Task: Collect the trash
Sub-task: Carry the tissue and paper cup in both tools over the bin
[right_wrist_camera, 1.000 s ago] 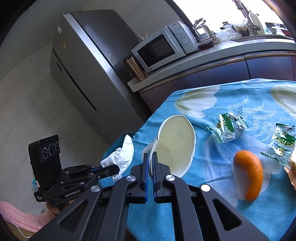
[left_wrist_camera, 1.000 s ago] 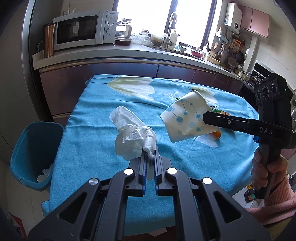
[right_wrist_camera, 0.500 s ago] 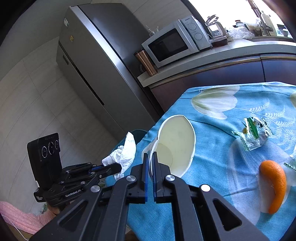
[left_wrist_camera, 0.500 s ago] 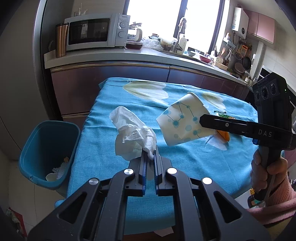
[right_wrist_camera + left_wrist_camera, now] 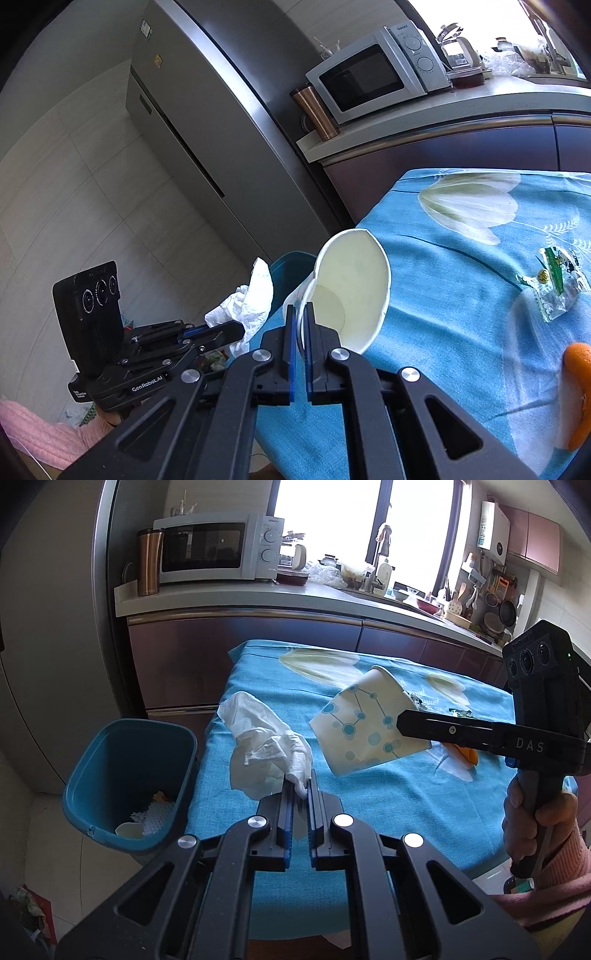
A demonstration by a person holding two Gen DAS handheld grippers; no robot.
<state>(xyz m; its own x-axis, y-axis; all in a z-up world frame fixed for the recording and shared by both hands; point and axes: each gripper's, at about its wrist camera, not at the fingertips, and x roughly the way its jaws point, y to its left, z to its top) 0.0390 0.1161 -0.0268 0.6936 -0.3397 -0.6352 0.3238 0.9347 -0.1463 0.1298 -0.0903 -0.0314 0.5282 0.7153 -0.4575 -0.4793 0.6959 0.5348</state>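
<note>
Crumpled tissue point(image 5: 266, 753) is clamped in your left gripper point(image 5: 300, 794), jaws nearly closed on it, held over the counter's point(image 5: 369, 805) left edge. Your right gripper point(image 5: 300, 325) has its jaws pinched on a paper cup's point(image 5: 351, 291) wall, above the cloth. The teal trash bin point(image 5: 129, 775) stands on the floor just beside that edge, mouth unobstructed. Snack wrapper point(image 5: 557, 284) and orange peel point(image 5: 576, 391) lie well apart, right.

Right gripper point(image 5: 300, 314) clamped paper cup point(image 5: 351, 291) rim between fingertips; left gripper point(image 5: 236, 328), left of fingers, pinched tissue point(image 5: 247, 302).
</note>
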